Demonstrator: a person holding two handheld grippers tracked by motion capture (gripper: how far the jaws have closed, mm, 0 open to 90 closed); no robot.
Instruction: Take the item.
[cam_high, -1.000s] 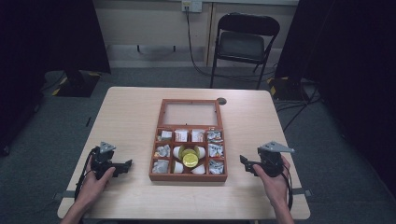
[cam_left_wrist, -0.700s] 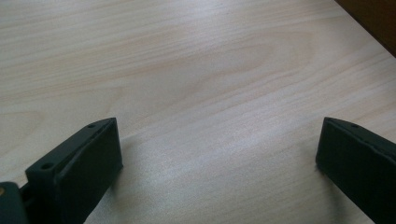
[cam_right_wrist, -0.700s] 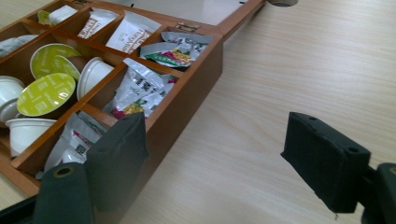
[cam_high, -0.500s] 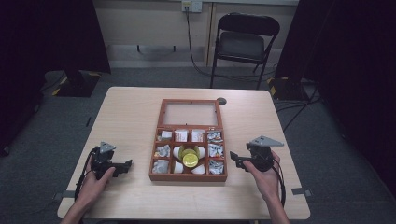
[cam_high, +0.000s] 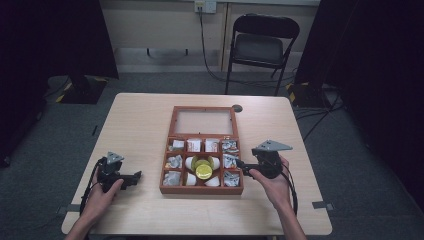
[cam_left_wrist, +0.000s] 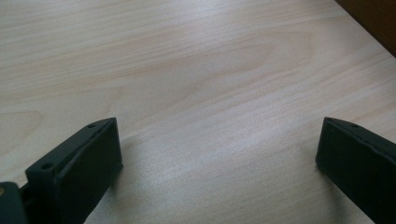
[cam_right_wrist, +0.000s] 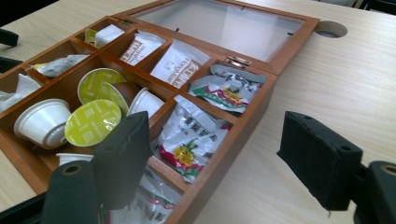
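The right hand-held gripper (cam_high: 243, 165) gapes wide over the wooden box's (cam_high: 202, 190) right edge; its own view shows a packet (cam_right_wrist: 189, 140) inside. The left hand-held gripper (cam_high: 136, 176), wide open, rests on bare table (cam_left_wrist: 196, 70).

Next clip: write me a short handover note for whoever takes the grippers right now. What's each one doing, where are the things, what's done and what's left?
Left gripper: open, holding nothing, low over bare table left of the box.
Right gripper: open, holding nothing, at the right wall of the wooden box, beside the sachets.
Box: lid open flat; sachets in the outer compartments, capsules in the middle.
Done: nothing lifted out.
Left: probably grasp a right-column sachet.
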